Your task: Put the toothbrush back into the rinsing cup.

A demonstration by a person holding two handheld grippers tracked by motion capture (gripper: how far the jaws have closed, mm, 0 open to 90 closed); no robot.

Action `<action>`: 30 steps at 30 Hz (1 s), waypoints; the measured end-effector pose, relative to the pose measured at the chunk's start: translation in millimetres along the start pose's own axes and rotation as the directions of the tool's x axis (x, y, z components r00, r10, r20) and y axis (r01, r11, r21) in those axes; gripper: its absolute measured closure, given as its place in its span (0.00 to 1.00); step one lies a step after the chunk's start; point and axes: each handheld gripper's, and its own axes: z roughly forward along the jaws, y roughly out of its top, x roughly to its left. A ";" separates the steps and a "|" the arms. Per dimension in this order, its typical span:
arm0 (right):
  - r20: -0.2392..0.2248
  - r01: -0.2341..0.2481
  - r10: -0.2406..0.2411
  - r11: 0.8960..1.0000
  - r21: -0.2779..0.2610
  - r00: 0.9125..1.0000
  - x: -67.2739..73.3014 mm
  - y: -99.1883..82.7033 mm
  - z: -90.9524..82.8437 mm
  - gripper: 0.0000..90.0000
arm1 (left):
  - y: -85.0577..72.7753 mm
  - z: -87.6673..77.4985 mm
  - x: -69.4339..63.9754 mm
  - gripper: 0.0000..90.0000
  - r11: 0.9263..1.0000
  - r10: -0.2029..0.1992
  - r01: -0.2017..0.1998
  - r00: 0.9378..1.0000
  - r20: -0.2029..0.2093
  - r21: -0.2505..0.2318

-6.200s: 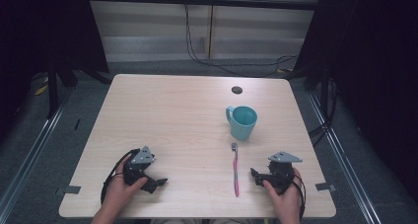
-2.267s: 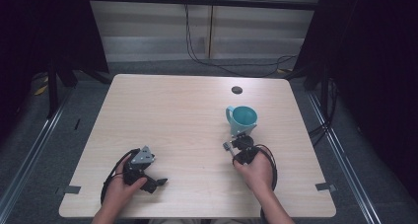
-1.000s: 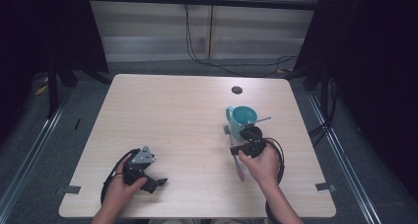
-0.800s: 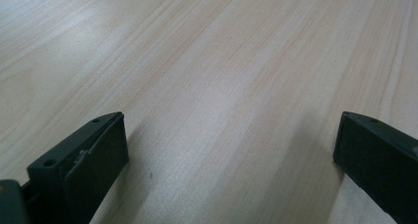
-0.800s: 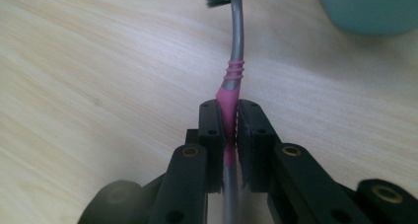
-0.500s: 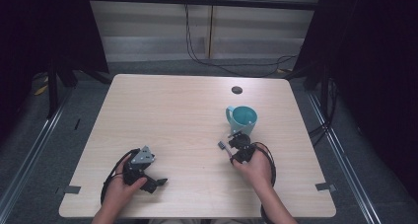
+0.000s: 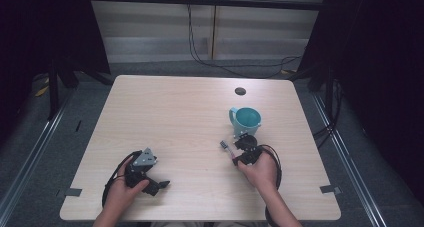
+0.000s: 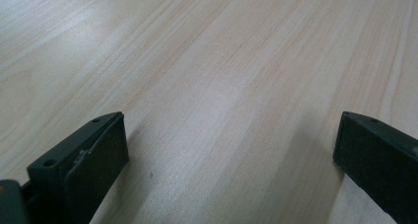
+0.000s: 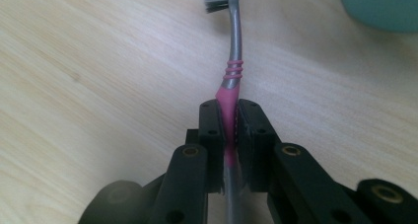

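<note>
Just near of the teal cup [image 7: 246, 120], toward the right of the desk [image 7: 175, 117], a toothbrush [image 9: 231, 61] is clamped between the closed fingers [image 9: 211, 135] of the right gripper [image 7: 246, 149], which grip its pink handle section while the grey neck and bristled head stick out beyond them. In the high view the toothbrush [image 7: 226, 148] angles to the left and far of the gripper, its head close over the wood; whether it touches the surface cannot be told. The cup stands upright just beyond, its rim edge showing at the top right corner of the right gripper view. Well apart, at the near left of the desk, the left gripper [image 7: 145, 169] rests in the person's left hand [image 7: 120, 194], its fingers [image 8: 84, 160] spread wide with bare wood between them. A small dark round spot [image 7: 240, 91] lies at the far side of the desk.
</note>
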 end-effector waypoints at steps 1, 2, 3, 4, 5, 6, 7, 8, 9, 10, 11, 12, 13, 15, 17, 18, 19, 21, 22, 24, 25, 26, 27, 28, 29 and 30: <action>-0.008 -0.006 0.006 1.000 -0.017 1.000 -0.5 0.3 -3.0 0.91 | -0.1 0.1 0.1 0.00 1.000 0.000 0.000 1.000 0.003 -0.002; -0.013 -0.004 0.004 1.000 -0.031 1.000 -1.2 0.5 -6.1 0.91 | 0.0 0.0 0.2 0.00 1.000 0.001 -0.001 1.000 0.002 -0.002; -0.015 -0.006 0.006 0.999 -0.044 1.000 -1.2 0.8 -9.3 0.91 | -0.1 0.2 0.1 0.00 1.000 0.000 0.000 1.000 0.004 -0.003; -0.022 -0.008 0.007 0.998 -0.058 1.000 -1.7 1.1 -12.8 0.91 | -0.1 0.2 0.0 0.00 1.000 -0.001 0.001 1.000 0.002 -0.003; -0.026 -0.011 0.009 0.997 -0.077 1.000 -3.1 1.3 -16.3 0.91 | 0.0 0.0 0.0 0.00 1.000 0.000 0.000 1.000 0.000 0.000; -0.036 -0.022 0.019 0.995 -0.096 0.999 -3.9 1.6 -19.7 0.91 | 0.0 0.0 0.0 0.00 1.000 0.000 0.000 1.000 0.000 0.001; -0.048 -0.029 0.024 0.993 -0.113 0.999 -4.7 1.8 -23.4 0.91 | -0.1 0.1 0.2 0.00 1.000 0.000 0.000 1.000 0.003 -0.003; -0.048 -0.029 0.024 0.993 -0.113 0.999 -4.7 1.8 -23.4 0.91 | -0.1 0.1 0.2 0.00 1.000 0.000 0.000 1.000 0.003 -0.003; -0.053 -0.024 0.016 0.989 -0.143 0.998 -5.3 2.4 -30.2 0.91 | 0.0 -0.1 0.1 0.00 1.000 0.001 -0.001 1.000 -0.001 0.000; -0.053 -0.024 0.016 0.989 -0.143 0.998 -5.3 2.4 -30.2 0.91 | 0.0 -0.1 0.1 0.00 1.000 0.001 -0.001 1.000 -0.001 0.000; -0.056 -0.025 0.015 0.984 -0.176 0.998 -6.1 2.8 -37.0 0.91 | -0.1 0.2 0.1 0.00 1.000 -0.001 0.001 1.000 0.004 -0.003; -0.064 -0.030 0.018 0.982 -0.187 0.998 -6.4 3.4 -39.8 0.91 | 0.0 0.0 0.2 0.00 1.000 0.001 -0.001 1.000 0.002 -0.002; -0.070 -0.028 0.014 0.978 -0.208 0.997 -6.9 3.6 -42.9 0.91 | -0.1 0.1 0.1 0.00 1.000 0.000 0.000 1.000 0.002 -0.002; -0.083 -0.032 0.013 0.972 -0.231 0.996 -8.2 4.5 -48.3 0.91 | 0.0 -0.1 0.0 0.00 1.000 0.001 -0.001 1.000 -0.001 0.000; -0.099 -0.038 0.012 0.965 -0.261 0.995 -9.1 5.0 -53.1 0.91 | -0.1 0.1 0.0 0.00 1.000 -0.001 0.001 1.000 0.002 -0.002; -0.099 -0.038 0.012 0.965 -0.261 0.995 -9.1 5.0 -53.1 0.91 | -0.1 0.1 0.0 0.00 1.000 -0.001 0.001 1.000 0.002 -0.002; -0.104 -0.037 0.006 0.954 -0.297 0.995 -9.9 5.5 -57.2 0.91 | 0.0 0.0 0.2 0.00 1.000 0.001 -0.001 1.000 0.002 -0.001; -0.117 -0.046 0.008 0.944 -0.326 0.993 -11.2 6.4 -61.2 0.91 | -0.1 0.1 0.1 0.00 1.000 -0.001 0.001 1.000 0.003 -0.002; -0.120 -0.050 0.009 0.939 -0.340 0.993 -11.8 6.8 -63.1 0.91 | -0.1 0.1 0.1 0.00 1.000 -0.001 0.001 1.000 0.002 -0.001; -0.123 -0.047 0.002 0.930 -0.365 0.992 -12.9 8.1 -66.2 0.91 | -0.1 0.1 0.2 0.00 1.000 0.000 0.000 1.000 0.001 -0.002; -0.131 -0.052 0.004 0.926 -0.373 0.991 -13.5 8.7 -67.7 0.91 | -0.1 0.1 0.1 0.00 1.000 -0.001 0.001 1.000 0.003 -0.002; -0.132 -0.049 -0.001 0.924 -0.380 0.991 -14.1 9.5 -68.9 0.91 | 0.0 0.0 0.1 0.00 1.000 0.000 0.000 1.000 0.001 -0.001; -0.124 -0.043 -0.006 0.920 -0.391 0.992 -14.0 10.2 -70.4 0.91 | -0.1 0.1 0.1 0.00 1.000 -0.001 0.001 1.000 0.003 -0.002; -0.124 -0.043 -0.006 0.920 -0.391 0.992 -14.0 10.2 -70.4 0.91 | -0.1 0.1 0.1 0.00 1.000 -0.001 0.001 1.000 0.003 -0.002; -0.123 -0.043 -0.009 0.911 -0.411 0.992 -14.6 11.5 -73.2 0.91 | -0.1 0.2 0.1 0.00 1.000 -0.001 0.001 1.000 0.003 -0.002; -0.123 -0.043 -0.009 0.911 -0.411 0.992 -14.6 11.5 -73.2 0.91 | -0.1 0.2 0.1 0.00 1.000 -0.001 0.001 1.000 0.003 -0.002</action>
